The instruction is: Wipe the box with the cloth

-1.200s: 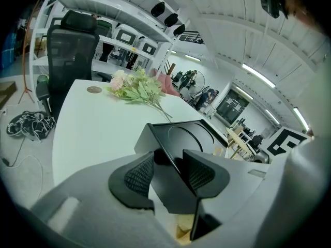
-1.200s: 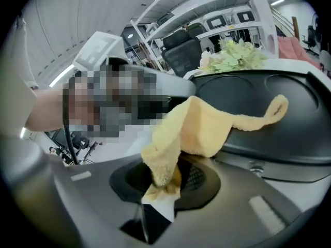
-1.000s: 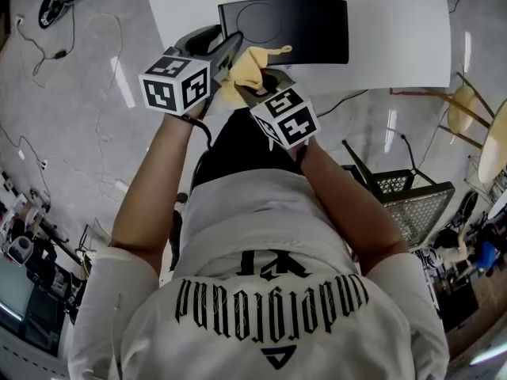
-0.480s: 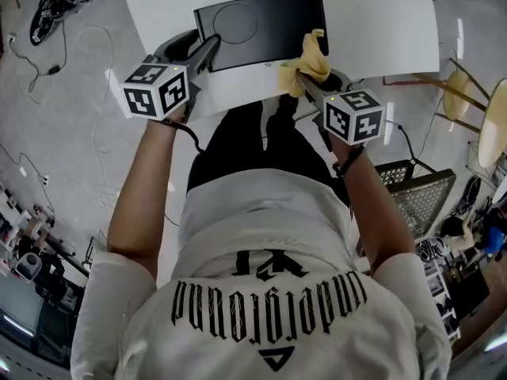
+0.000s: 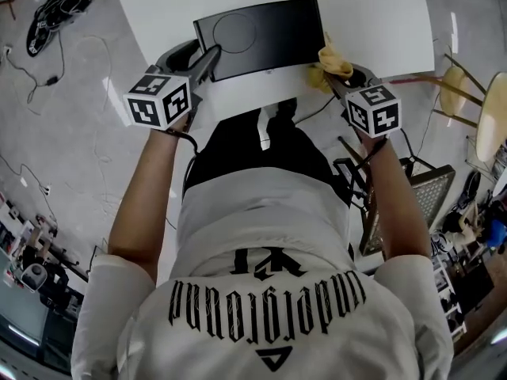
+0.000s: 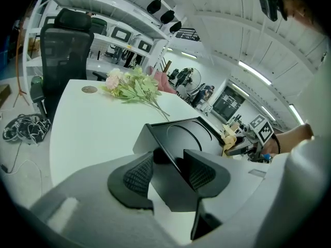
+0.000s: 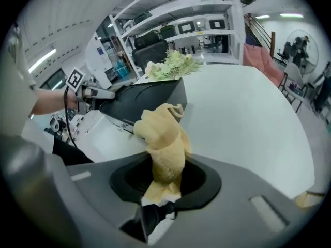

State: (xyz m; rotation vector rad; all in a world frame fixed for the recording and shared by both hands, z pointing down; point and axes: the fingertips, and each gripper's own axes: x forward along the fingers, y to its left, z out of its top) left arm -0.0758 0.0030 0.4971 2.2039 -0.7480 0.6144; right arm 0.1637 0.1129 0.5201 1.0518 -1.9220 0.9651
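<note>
While the black box [image 5: 261,34] lies flat on the white table [image 5: 380,18], its near left corner is held between the jaws of the left gripper [image 5: 207,57], which are closed onto the box wall from both sides, as is seen in the left gripper view. A yellow cloth [image 5: 331,60] is clamped in the right gripper [image 5: 339,77]; the jaws are closed on the lower part of the cloth, and the bunched upper part stands out beyond them. The cloth is positioned at the near right corner of the box, touching or just beside its right edge; which of the two cannot be told. Both grippers are held at the near edge of the table, one at each side of the box. A bunch of flowers [image 6: 135,87] is laid on the table beyond the box, and a black office chair [image 6: 64,48] is placed past the far end of the table
</note>
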